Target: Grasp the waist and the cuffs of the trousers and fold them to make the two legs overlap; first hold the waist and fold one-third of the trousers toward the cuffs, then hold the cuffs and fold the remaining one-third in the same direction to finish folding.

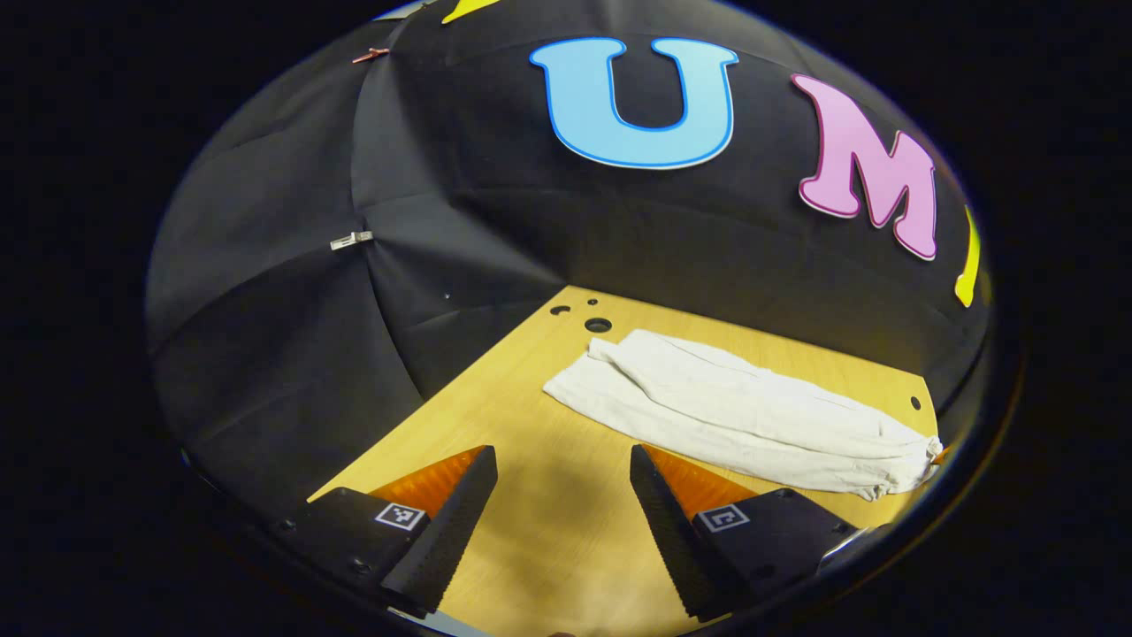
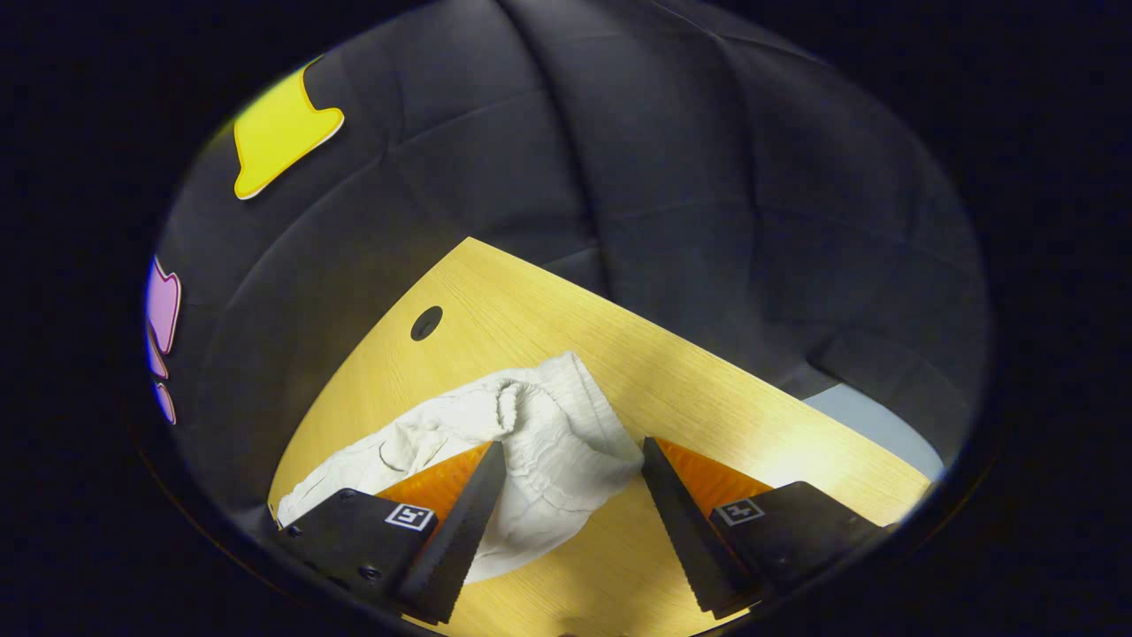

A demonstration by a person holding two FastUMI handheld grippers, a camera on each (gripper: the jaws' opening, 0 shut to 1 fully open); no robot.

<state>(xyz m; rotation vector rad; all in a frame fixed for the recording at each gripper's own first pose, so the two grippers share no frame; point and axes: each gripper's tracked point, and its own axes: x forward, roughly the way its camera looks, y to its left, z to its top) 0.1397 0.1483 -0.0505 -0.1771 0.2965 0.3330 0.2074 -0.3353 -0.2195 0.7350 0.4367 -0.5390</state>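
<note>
Here we are hovering both tools above the table (image 1: 531, 548), neither one gripping anything. The left gripper (image 1: 562, 495) is spread wide over bare wood, with the trousers (image 1: 743, 411) lying ahead and to its right as a long pale strip, legs looking already stacked one on the other. The right gripper (image 2: 573, 491) is likewise spread, and in the right gripper view we are looking down at the gathered, bunched end of the trousers (image 2: 539, 442), which we are taking to be the waist; its left finger is sitting over the cloth, the right one over bare wood just beside it. We are judging that the first third-fold is the step in hand. To do it well, we are aiming to pinch the waist at its two corners, one tool on each, biting through all layers so none slips. We are then planning to lift only slightly and carry the edge toward the cuffs, keeping both tools level so the crease is lying straight and the legs are staying aligned.
</note>
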